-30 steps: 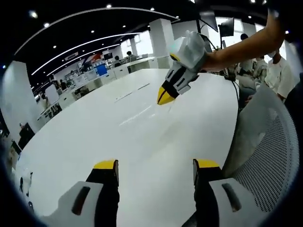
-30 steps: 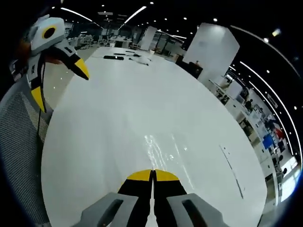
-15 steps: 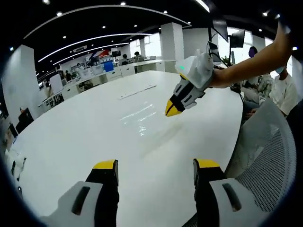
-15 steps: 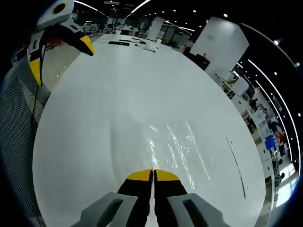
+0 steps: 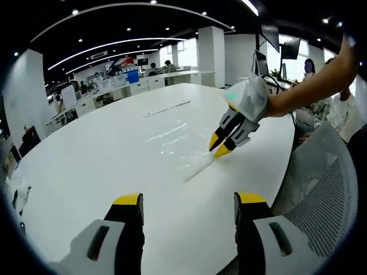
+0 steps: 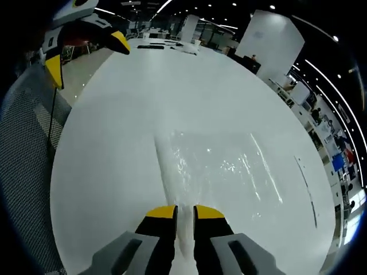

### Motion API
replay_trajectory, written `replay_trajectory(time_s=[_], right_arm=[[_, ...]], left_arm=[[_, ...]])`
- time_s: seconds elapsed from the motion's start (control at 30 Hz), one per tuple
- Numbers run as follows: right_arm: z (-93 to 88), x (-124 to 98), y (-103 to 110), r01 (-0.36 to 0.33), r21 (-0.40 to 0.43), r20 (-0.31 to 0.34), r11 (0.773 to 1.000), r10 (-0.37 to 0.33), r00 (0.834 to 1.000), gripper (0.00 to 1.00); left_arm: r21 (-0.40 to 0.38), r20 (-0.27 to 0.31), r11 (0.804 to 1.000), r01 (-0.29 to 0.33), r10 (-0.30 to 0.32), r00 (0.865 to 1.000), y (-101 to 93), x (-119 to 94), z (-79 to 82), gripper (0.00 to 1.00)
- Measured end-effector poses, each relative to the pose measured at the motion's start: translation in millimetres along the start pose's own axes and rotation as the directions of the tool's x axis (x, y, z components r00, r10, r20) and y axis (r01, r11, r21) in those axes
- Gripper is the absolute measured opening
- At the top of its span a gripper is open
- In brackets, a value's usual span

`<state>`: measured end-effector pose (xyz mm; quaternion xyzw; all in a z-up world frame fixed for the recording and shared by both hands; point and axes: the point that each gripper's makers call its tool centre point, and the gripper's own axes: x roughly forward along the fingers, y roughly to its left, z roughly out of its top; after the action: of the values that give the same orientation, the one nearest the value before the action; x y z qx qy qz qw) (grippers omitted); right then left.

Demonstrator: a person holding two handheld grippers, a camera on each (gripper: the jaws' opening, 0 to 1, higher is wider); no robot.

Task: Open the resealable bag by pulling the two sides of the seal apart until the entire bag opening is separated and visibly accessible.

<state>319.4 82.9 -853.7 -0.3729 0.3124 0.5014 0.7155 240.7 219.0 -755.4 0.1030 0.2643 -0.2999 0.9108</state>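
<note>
- Right gripper view: the right gripper has its jaws slightly parted, with the near edge of the clear bag running between the yellow tips. Whether they pinch the film or only straddle it I cannot tell.
- The bag lies flat on the white table, well in from the far edge, and spreads away from the right gripper toward the middle of the table. It is transparent and shows mostly as glints.
- Left gripper view: the same bag reaches the right gripper near the table's right edge, where one strip of it lifts toward those tips.
- The left gripper has its jaws spread wide and empty. It hangs over the near part of the table, well apart from the bag, with a mesh chair beside it.
- Risk: only one side of the seal is attended, so a pull now would likely drag the whole bag across the slick table rather than part it.
- Risk: if both layers sit between the right jaws, pulling cannot separate them. The thin film makes this hard to judge.
- Risk: the film may slip out if the grip stays this loose.
- The left gripper probably needs to take the opposite lip first.
</note>
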Motion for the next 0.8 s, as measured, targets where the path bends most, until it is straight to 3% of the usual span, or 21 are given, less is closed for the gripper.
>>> replay_trajectory(time_s=[0.03, 0.13, 0.27, 0.47, 0.57, 0.8], right_arm=[[-0.6, -0.3, 4.7, 0.008, 0.039, 0.007, 0.999, -0.008, 1.000, 0.14], [1.3, -2.0, 5.3, 0.019, 0.117, 0.038, 0.993, -0.024, 0.999, 0.17], [-8.9, -6.6, 5.9, 0.049, 0.113, 0.002, 0.992, -0.050, 0.999, 0.20], [-15.0, -20.3, 7.8, 0.055, 0.198, 0.035, 0.979, -0.063, 0.997, 0.23], [-18.1, -28.5, 4.4, 0.075, 0.282, 0.065, 0.957, -0.097, 0.993, 0.28], [-25.8, -49.8, 3.2, 0.077, 0.379, 0.104, 0.922, -0.125, 0.987, 0.32]], left_arm=[[0.009, -0.014, 1.000, 0.000, 0.001, 1.000, -1.5, -0.5, -2.3, 0.63], [0.010, -0.017, 1.000, 0.001, -0.001, 1.000, -2.7, -0.6, -3.0, 0.64], [0.016, -0.016, 1.000, 0.001, 0.000, 1.000, -4.7, -1.5, -2.3, 0.64], [0.001, 0.005, 1.000, 0.004, -0.004, 1.000, -7.1, -3.7, 0.8, 0.64], [0.003, 0.008, 1.000, 0.000, 0.000, 1.000, -7.5, -4.3, 1.3, 0.65], [0.011, 0.003, 1.000, 0.004, -0.004, 1.000, -12.3, -6.1, -0.4, 0.65]])
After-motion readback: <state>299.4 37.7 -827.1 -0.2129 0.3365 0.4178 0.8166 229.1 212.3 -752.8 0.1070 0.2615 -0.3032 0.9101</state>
